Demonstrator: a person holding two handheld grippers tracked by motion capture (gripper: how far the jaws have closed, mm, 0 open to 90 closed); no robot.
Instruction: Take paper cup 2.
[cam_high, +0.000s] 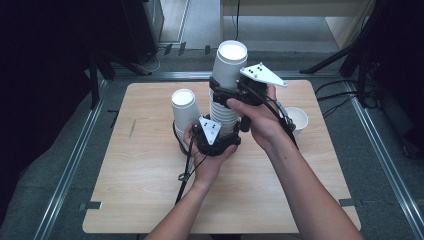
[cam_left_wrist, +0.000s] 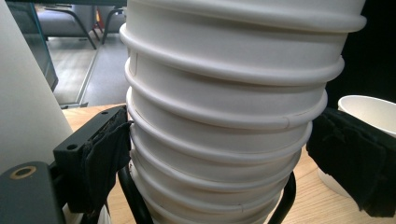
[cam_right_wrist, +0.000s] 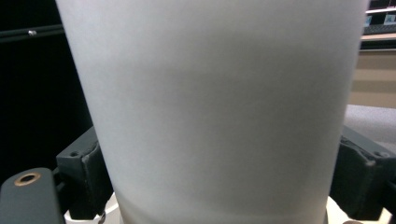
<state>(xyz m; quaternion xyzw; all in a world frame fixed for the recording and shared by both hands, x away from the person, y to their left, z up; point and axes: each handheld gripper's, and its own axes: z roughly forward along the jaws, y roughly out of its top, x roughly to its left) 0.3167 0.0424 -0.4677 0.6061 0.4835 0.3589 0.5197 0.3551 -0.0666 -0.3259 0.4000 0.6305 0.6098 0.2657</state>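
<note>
Stack of cups (cam_left_wrist: 224, 116): top and bottom cut off in the left gripper view, so the cup count can't be told. Top cup (cam_right_wrist: 215, 112): rim and base out of frame in the right gripper view, surface blurred. In the high view, hands cover both grippers' jaws. Single cup (cam_high: 298, 120) near the table's (cam_high: 150, 200) right edge: partly hidden behind the right forearm.

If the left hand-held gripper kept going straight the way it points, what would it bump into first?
The stack of white paper cups. It already stands between the jaws of the left hand-held gripper, right in front of its camera, so the stack would probably be pushed almost at once. How far in it sits is hard to judge.
</note>
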